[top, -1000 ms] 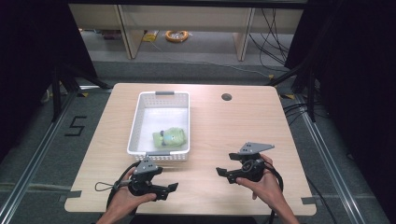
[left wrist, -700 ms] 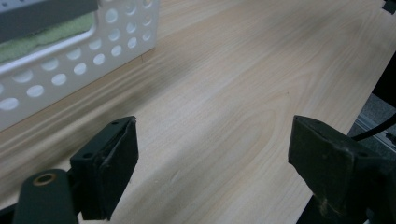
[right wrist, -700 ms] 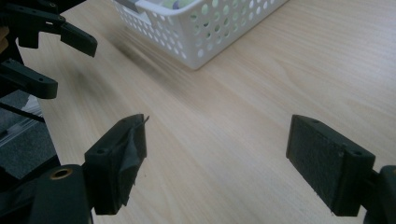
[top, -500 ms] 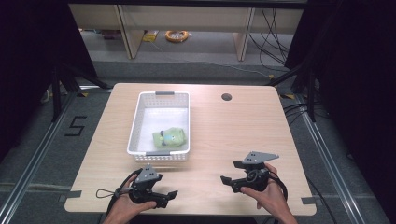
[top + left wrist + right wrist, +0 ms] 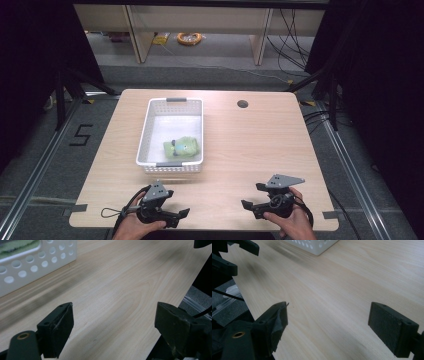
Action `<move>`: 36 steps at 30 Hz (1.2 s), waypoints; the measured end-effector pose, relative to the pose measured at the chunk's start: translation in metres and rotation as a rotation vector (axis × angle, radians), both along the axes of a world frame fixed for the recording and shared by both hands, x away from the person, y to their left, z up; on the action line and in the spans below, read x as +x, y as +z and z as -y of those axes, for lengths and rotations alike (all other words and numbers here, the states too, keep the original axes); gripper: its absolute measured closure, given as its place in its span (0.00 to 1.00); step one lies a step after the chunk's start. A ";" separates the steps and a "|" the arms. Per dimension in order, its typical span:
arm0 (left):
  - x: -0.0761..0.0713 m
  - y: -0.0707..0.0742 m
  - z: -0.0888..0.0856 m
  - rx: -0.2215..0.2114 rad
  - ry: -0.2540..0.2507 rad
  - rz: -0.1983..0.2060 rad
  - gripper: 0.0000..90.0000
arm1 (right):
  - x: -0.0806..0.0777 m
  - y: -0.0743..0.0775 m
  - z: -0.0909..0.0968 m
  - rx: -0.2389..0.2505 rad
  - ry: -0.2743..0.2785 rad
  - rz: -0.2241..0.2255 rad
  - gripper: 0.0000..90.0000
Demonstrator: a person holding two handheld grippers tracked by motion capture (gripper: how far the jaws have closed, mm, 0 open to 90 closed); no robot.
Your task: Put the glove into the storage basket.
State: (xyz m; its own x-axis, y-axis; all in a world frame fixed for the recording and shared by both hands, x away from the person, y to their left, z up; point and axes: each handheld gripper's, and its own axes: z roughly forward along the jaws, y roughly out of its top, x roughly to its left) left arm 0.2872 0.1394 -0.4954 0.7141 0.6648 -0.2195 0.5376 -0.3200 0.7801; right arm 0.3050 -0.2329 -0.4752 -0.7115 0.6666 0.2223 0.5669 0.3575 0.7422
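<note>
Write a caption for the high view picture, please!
Two open hand-held grippers, left and right, wait at the wooden table's near edge before a white basket holding a green plush toy.

Both grippers sit closer to the table's (image 5: 235,150) near edge than a second ago. The left gripper (image 5: 181,214), earlier just in front of the white basket (image 5: 148,127), is now well apart from it at the edge. The right gripper (image 5: 250,196) has likewise drawn back toward the person, with less of each forearm in the high view.
</note>
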 end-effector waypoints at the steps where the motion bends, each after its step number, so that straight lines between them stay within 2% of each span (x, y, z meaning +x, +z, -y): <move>1: 0.000 -0.001 0.000 0.003 0.006 -0.009 0.17 | 0.000 -0.001 0.002 0.001 0.007 0.019 0.19; 3: 0.000 -0.002 -0.002 0.020 -0.001 -0.011 0.17 | -0.001 -0.001 0.003 0.011 0.004 0.023 0.19; 4: 0.000 -0.002 -0.002 0.023 0.000 -0.011 0.17 | -0.005 0.000 0.003 0.015 -0.016 0.000 0.19; 6: -0.002 -0.002 0.000 0.006 0.019 -0.016 0.17 | -0.003 -0.002 0.007 0.017 0.028 0.020 0.19; 7: -0.003 -0.003 0.000 0.003 0.014 -0.007 0.17 | -0.007 -0.002 0.007 0.000 -0.012 0.026 0.19; 8: -0.003 -0.002 -0.002 0.021 0.001 -0.006 0.17 | -0.008 -0.003 0.007 0.019 -0.010 0.013 0.19; 9: -0.005 -0.003 0.000 0.008 0.015 -0.017 0.17 | -0.008 -0.004 0.008 0.014 -0.001 0.015 0.19; 10: -0.006 -0.002 -0.001 0.019 0.007 -0.013 0.17 | -0.011 -0.004 0.008 0.008 -0.020 0.005 0.19; 11: -0.005 -0.003 -0.002 0.040 -0.004 0.006 0.17 | -0.012 -0.005 0.008 0.018 -0.011 0.005 0.19; 12: -0.008 -0.004 0.001 0.009 0.019 -0.011 0.17 | -0.014 -0.005 0.008 0.010 -0.022 0.003 0.19; 13: -0.007 -0.004 0.000 0.020 -0.001 -0.008 0.17 | -0.015 -0.006 0.008 0.015 -0.018 -0.001 0.19; 15: -0.007 -0.005 0.000 0.019 0.003 0.005 0.17 | -0.015 -0.007 0.009 0.003 0.001 0.015 0.19; 16: -0.007 -0.003 -0.001 0.026 -0.006 -0.004 0.17 | -0.015 -0.008 0.009 0.012 0.004 0.012 0.19; 17: -0.008 -0.004 -0.001 0.013 0.014 -0.010 0.17 | -0.018 -0.008 0.009 0.001 -0.009 0.013 0.19; 19: -0.007 -0.003 -0.002 0.014 0.014 -0.014 0.17 | -0.018 -0.009 0.010 0.003 0.000 0.026 0.19; 20: -0.007 -0.004 -0.001 0.006 0.027 -0.007 0.17 | -0.018 -0.009 0.010 0.005 0.016 0.002 0.19; 21: -0.007 -0.004 -0.001 0.005 0.028 -0.005 0.17 | -0.019 -0.010 0.010 -0.003 -0.001 0.003 0.19; 23: -0.007 -0.004 -0.001 0.004 0.025 -0.005 0.17 | -0.018 -0.012 0.011 -0.009 0.000 0.011 0.19; 24: -0.007 -0.003 -0.002 0.015 0.009 -0.017 0.17 | -0.019 -0.012 0.011 -0.007 0.001 0.000 0.19; 26: -0.006 -0.004 -0.002 0.030 -0.007 0.001 0.17 | -0.016 -0.014 0.012 -0.005 0.035 -0.005 0.19; 27: -0.006 -0.004 -0.002 0.024 0.001 0.002 0.17 | -0.020 -0.013 0.011 -0.015 -0.010 -0.028 0.19; 28: -0.005 -0.004 -0.002 0.020 -0.003 0.003 0.17 | -0.020 -0.013 0.011 -0.015 -0.010 -0.028 0.19; 29: -0.005 -0.004 -0.001 0.016 0.008 0.001 0.17 | -0.017 -0.014 0.012 -0.035 0.000 0.009 0.19; 30: -0.005 -0.005 -0.001 0.012 0.020 -0.004 0.17 | -0.017 -0.015 0.013 -0.035 0.000 0.006 0.19; 31: -0.004 -0.005 -0.003 0.037 -0.001 0.011 0.17 | -0.017 -0.015 0.012 -0.024 0.000 0.007 0.19; 33: -0.004 -0.005 -0.002 0.020 0.012 0.007 0.17 | -0.016 -0.015 0.013 -0.027 0.016 -0.012 0.19; 34: -0.004 -0.004 -0.003 0.021 0.007 0.007 0.17 | -0.017 -0.015 0.014 -0.043 -0.007 0.005 0.19; 35: -0.003 -0.003 -0.005 0.036 -0.002 0.009 0.17 | -0.017 -0.015 0.014 -0.043 -0.007 0.005 0.19; 36: -0.003 -0.004 -0.004 0.011 0.019 0.015 0.17 | -0.016 -0.016 0.014 -0.049 -0.010 0.004 0.19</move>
